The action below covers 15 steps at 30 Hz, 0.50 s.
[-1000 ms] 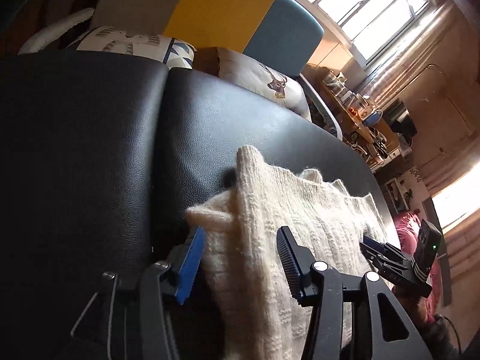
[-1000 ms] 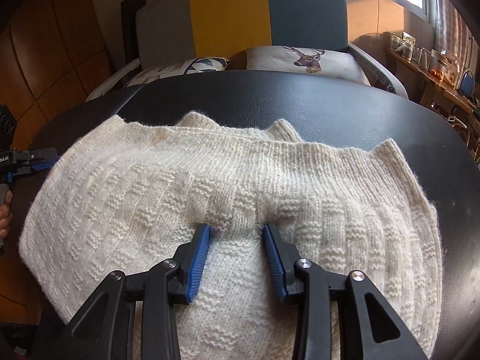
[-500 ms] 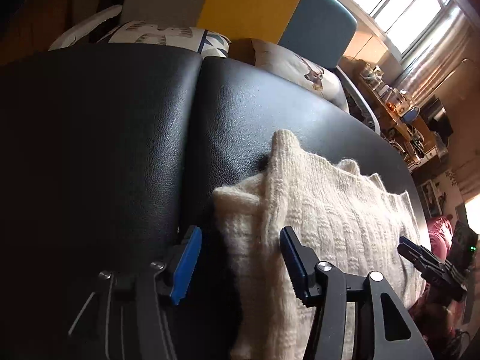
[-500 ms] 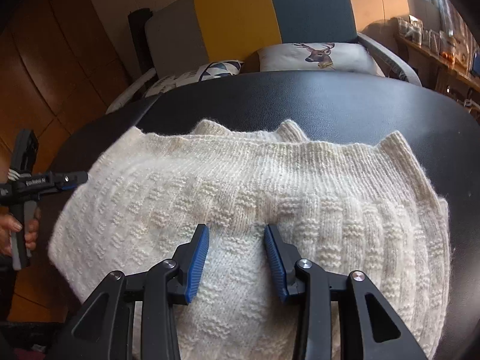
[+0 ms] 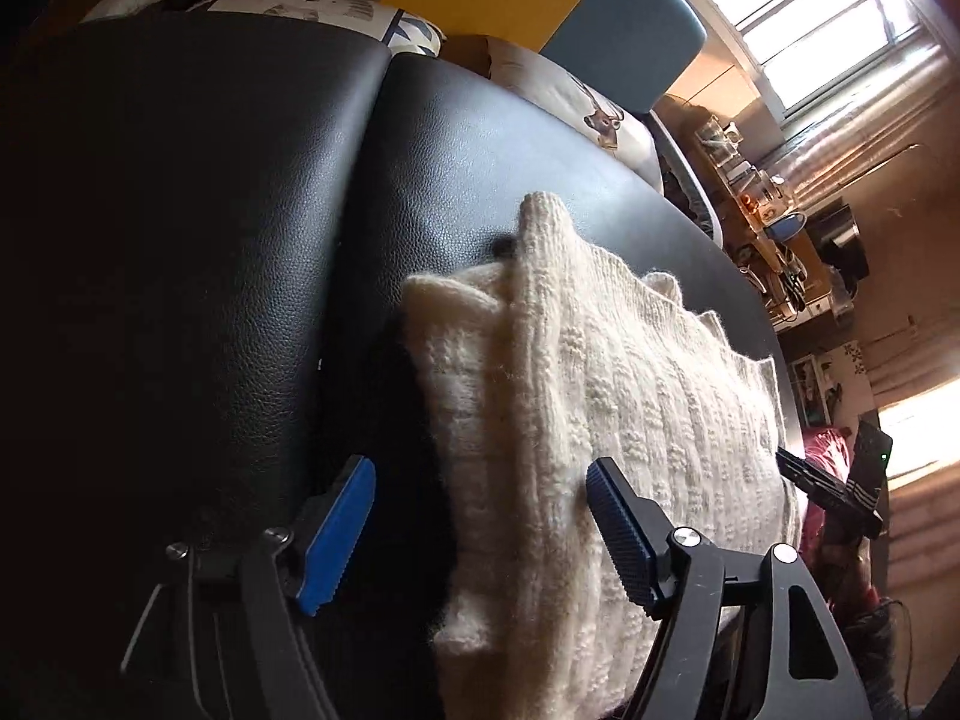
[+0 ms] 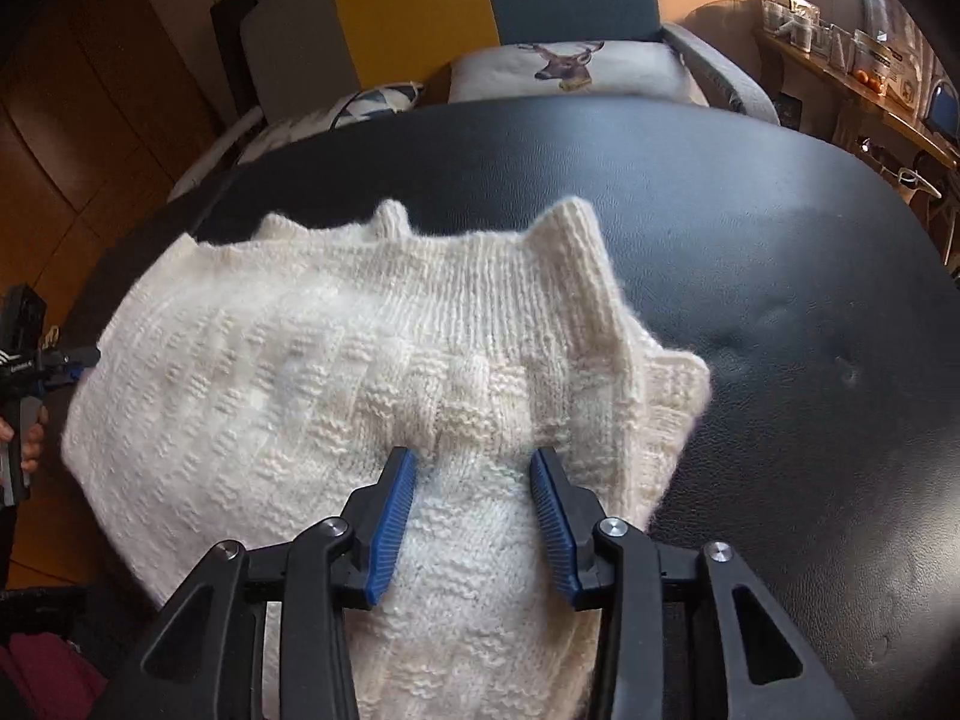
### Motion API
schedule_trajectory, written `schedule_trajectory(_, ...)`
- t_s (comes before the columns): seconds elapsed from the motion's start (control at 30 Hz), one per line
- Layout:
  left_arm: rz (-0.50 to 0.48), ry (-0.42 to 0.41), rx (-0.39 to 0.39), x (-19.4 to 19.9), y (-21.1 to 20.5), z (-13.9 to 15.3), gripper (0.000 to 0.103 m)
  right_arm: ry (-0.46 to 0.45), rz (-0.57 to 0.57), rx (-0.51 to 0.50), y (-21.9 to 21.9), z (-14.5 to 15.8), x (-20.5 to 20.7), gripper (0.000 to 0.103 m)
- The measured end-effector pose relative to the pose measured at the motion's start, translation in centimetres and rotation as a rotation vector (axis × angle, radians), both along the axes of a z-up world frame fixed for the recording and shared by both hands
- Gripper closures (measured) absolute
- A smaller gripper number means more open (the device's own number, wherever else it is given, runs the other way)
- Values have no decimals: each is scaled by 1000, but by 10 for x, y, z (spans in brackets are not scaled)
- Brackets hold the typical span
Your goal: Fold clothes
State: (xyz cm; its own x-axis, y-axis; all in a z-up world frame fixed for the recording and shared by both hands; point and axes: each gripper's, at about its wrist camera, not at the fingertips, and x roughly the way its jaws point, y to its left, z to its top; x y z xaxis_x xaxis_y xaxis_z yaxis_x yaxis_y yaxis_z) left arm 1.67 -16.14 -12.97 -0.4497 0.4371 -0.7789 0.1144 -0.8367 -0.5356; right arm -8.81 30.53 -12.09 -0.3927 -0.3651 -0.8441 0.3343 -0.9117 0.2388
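Nearest the right wrist lens, the right gripper (image 6: 474, 468) hangs over the cream knitted sweater (image 6: 312, 372), blue-padded jaws spread wide, nothing pinched; whether the tips touch the knit cannot be told. Left gripper (image 5: 480, 480) likewise spread, straddling the sweater's near end: one blue pad over bare upholstery, the other over the wool. It holds nothing.

Sweater lies folded in layers on the black leatherette padded surface (image 6: 750, 228), one long edge toward the viewer, ribbed corners standing up along the far edge. From the right wrist view its right end is doubled over, with a lower layer sticking out beneath. From the left wrist view the end shows stacked thick folds.

At the left edge of the right wrist view, a hand (image 6: 30, 438) grips the other tool's handle, just beside the sweater's left end.

Beyond the surface: white cushion with a deer-head print (image 6: 570, 69), a patterned cushion (image 6: 360, 105) beside it, both on a sofa with grey, yellow and teal back panels (image 6: 414, 18). Far right, a cluttered wooden shelf (image 6: 852, 60). Bright window (image 5: 798, 18) high in the left wrist view.
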Motion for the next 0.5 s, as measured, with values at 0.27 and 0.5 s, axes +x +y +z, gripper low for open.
schedule_trajectory(0.27,-21,19,69,-2,-1,0,23,50,-47,-98,9,-9,6,61)
schedule_trajectory(0.5,-81,103,-68,1,13,0,23,67,-79,-116,8,-10,7,61)
